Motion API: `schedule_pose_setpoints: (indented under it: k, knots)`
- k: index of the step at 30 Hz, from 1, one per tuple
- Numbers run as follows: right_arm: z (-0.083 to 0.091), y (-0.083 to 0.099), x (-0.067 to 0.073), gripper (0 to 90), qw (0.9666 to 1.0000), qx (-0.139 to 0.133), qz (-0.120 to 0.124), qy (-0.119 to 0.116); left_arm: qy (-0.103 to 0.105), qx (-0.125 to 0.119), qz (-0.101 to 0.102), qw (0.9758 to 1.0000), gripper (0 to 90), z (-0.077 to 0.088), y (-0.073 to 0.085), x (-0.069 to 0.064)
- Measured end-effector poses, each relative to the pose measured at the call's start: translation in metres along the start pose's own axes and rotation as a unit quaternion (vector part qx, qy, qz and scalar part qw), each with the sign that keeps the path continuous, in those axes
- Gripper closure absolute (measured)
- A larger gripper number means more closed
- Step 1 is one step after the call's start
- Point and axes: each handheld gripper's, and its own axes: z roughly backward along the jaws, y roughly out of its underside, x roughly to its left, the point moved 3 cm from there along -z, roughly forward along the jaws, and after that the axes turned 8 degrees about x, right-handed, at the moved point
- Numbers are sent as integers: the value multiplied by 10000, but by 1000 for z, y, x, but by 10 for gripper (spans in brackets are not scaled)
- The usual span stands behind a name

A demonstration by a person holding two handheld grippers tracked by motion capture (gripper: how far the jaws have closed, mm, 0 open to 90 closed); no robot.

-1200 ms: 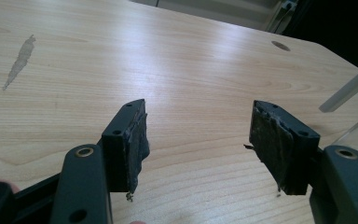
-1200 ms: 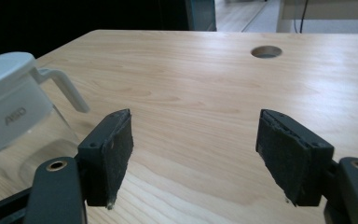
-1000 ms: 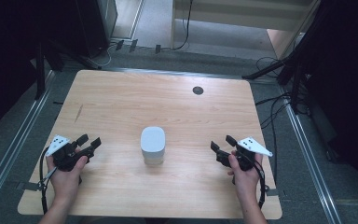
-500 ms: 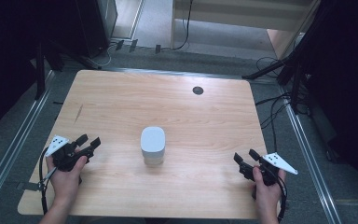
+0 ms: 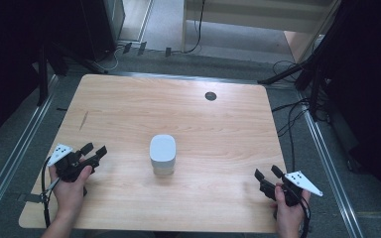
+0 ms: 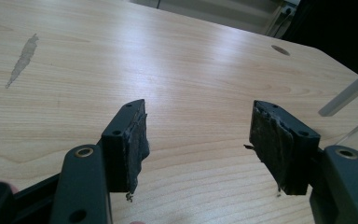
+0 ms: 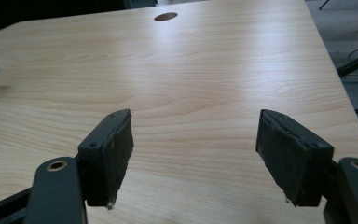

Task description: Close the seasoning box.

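Nearest me, my right gripper (image 5: 267, 177) sits at the table's (image 5: 129, 109) near right corner and my left gripper (image 5: 94, 151) at the near left edge, each with its jaws spread wide and nothing held between them, bare wood showing in the gap in both gripper views. Farther in, between the two and well apart from both, a white box (image 5: 162, 153) stands upright mid-table. Beyond it, near the far edge, I see a dark round hole (image 5: 210, 95).

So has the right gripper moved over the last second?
Yes. The right gripper has pulled back toward the person and outward to the table's near right corner, farther from the white container, which stayed put.
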Motion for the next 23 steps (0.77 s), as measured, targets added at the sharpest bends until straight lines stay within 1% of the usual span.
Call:
schedule_pose_setpoints:
  k: [3, 4, 5, 6, 7, 10, 13, 14, 16, 18, 19, 22, 23]
  knots:
    - [1, 0, -1, 274, 10000, -38, -48, -35, -3, -6, 8, 10000, 379, 0, 0, 0]
    - [2, 0, -4, 266, 9997, -91, -191, -133, -2, 5, -5, 10000, 379, 0, 0, 0]
    - [3, 0, -5, 263, 9994, -114, -272, -166, 4, 11, -5, 10000, 379, 0, 0, 0]
    - [3, 0, -5, 263, 9994, -114, -272, -166, 4, 11, -5, 10000, 379, 0, 0, 0]
    - [4, 1, -9, 263, 9990, -167, -390, -159, -2, 2, -4, 10000, 379, 0, 0, -1]
    - [8, 2, -13, 265, 9990, -197, -406, -15, -4, 0, -11, 10000, 379, 0, 0, -1]
    - [9, 2, -14, 265, 9986, -221, -477, -13, -8, 7, -2, 10000, 379, 0, 0, -1]
    - [10, 2, -14, 265, 9987, -206, -462, 52, -6, 17, -5, 10000, 379, 0, 0, -1]
    - [8, 2, -13, 266, 9992, -193, -352, 89, -20, 17, -7, 10000, 379, 0, 0, -1]
    - [8, 2, -12, 266, 9993, -155, -333, 114, -23, 20, -11, 10000, 379, 0, 0, -1]
    - [7, 2, -11, 266, 9993, -120, -304, 170, -26, 36, -4, 10000, 379, -1, 0, -1]
    - [7, 2, -12, 266, 9992, -122, -328, 214, -28, 38, -1, 10000, 381, -1, 0, -1]
    - [7, 2, -13, 266, 9987, -105, -404, 290, -30, 43, 3, 10000, 388, -1, 0, -1]
